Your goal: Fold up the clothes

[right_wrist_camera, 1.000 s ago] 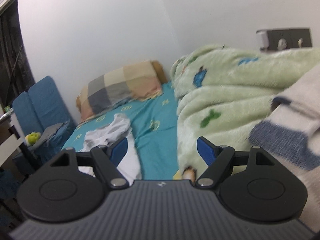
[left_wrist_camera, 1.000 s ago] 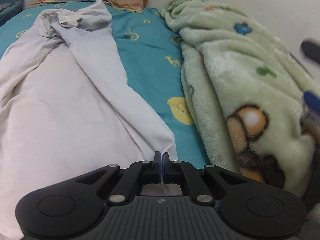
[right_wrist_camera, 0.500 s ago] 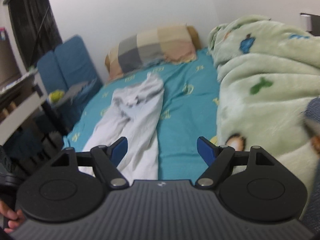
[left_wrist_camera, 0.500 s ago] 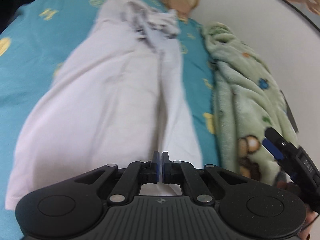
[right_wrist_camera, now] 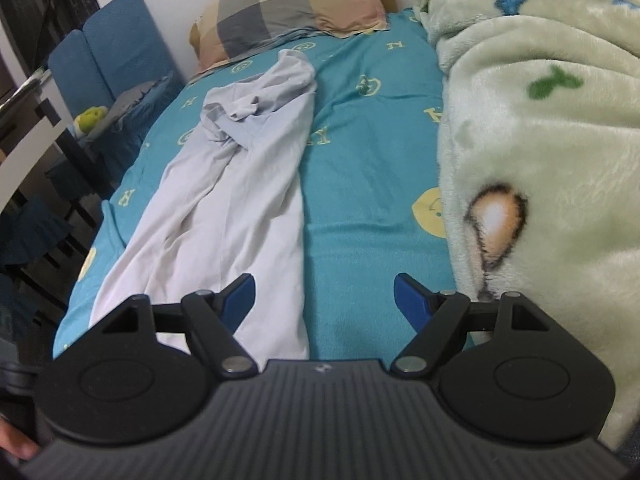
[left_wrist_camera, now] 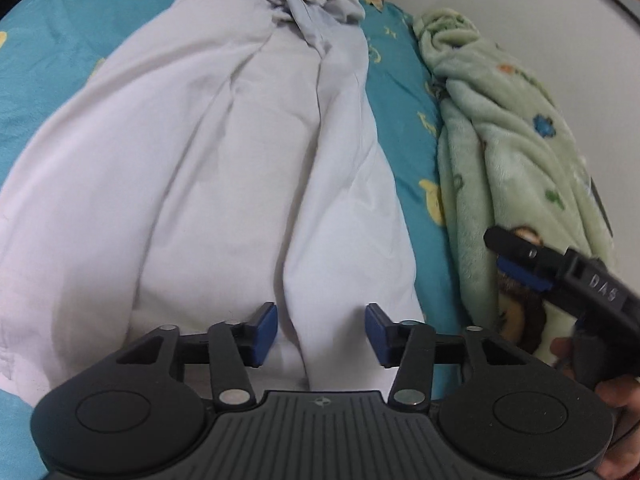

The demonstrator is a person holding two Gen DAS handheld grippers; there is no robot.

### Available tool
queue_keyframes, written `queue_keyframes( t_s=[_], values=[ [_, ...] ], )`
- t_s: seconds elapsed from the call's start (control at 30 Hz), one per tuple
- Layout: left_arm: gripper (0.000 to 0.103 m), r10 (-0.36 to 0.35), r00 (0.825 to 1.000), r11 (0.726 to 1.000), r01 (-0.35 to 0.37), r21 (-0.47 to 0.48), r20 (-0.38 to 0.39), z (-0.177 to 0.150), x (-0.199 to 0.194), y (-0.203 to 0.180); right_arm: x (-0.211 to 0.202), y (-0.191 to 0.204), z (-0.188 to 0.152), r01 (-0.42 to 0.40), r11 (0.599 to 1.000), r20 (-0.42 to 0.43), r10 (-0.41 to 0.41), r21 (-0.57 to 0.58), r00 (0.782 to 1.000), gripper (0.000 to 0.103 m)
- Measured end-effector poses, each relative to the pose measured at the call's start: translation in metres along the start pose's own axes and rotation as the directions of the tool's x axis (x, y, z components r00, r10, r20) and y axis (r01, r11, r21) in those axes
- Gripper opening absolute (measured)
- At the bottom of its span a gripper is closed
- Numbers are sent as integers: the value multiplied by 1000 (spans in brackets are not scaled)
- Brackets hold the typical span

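Both of my grippers are spread wide and hold nothing. My left gripper (left_wrist_camera: 321, 332) hangs low over the near end of the pale grey garment (left_wrist_camera: 224, 168), its blue pads (left_wrist_camera: 266, 330) apart with a soft ridge of the cloth rising between them, though I cannot tell whether either pad touches the fabric. That garment lies lengthwise on the teal bedsheet (left_wrist_camera: 48, 36), smooth and broad toward me and bunched into a crumpled knot at its far end. From the right wrist view the same garment (right_wrist_camera: 236, 184) runs as a long strip down the left half of the bed, with bare teal sheet (right_wrist_camera: 368, 168) beside it. My right gripper (right_wrist_camera: 324, 298) hovers over that bare strip of sheet, its left pad (right_wrist_camera: 240, 296) above the garment's near right edge and its right pad just beside the green fleece blanket (right_wrist_camera: 552, 132). The blanket, printed with small animals, is heaped along the right side of the bed against the wall. In the left wrist view I see my right gripper (left_wrist_camera: 520, 258) in front of the blanket (left_wrist_camera: 508, 128), gripped by my right hand (left_wrist_camera: 616, 396). At the head of the bed rests a checked pillow (right_wrist_camera: 292, 8), and a blue padded chair (right_wrist_camera: 116, 52) stands off the bed's left side.
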State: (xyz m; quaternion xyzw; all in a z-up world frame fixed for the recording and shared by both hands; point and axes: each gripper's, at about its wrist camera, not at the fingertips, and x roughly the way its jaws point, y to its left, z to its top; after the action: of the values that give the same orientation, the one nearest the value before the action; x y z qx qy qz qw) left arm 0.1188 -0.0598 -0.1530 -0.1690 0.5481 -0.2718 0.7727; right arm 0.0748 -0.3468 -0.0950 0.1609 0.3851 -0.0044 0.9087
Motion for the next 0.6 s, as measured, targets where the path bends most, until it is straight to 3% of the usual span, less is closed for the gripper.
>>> queue_keyframes(
  t_s=[0.03, 0.13, 0.3, 0.47, 0.5, 0.57, 0.6],
  values=[
    [3, -5, 1000, 1000, 5, 17, -1, -1, 1, -3, 2, 2, 0, -18, 1000, -8, 18, -13, 1000, 78],
    [3, -9, 999, 997, 6, 75, 35, 0, -14, -14, 3, 14, -1, -53, 996, -20, 51, -73, 998, 78],
    [2, 26, 999, 998, -28, 61, 32, 4, -28, -6, -5, 33, -8, -77, 983, -7, 77, -169, 997, 78],
    [4, 64, 998, 997, -64, 39, 23, 9, -41, 4, 11, 46, -4, -94, 991, -103, 84, -97, 991, 78],
    [6, 71, 997, 997, -72, 34, 21, 10, -43, 7, 15, 50, -2, -93, 992, -120, 82, -86, 989, 78],
    [24, 86, 996, 996, -86, 25, 17, 12, -48, 11, 20, 61, 1, -86, 993, -124, 76, -84, 989, 78],
    [41, 86, 996, 996, -87, 22, 31, 15, -53, 11, 23, 67, 4, -82, 993, -119, 71, -86, 990, 78]
  ],
)
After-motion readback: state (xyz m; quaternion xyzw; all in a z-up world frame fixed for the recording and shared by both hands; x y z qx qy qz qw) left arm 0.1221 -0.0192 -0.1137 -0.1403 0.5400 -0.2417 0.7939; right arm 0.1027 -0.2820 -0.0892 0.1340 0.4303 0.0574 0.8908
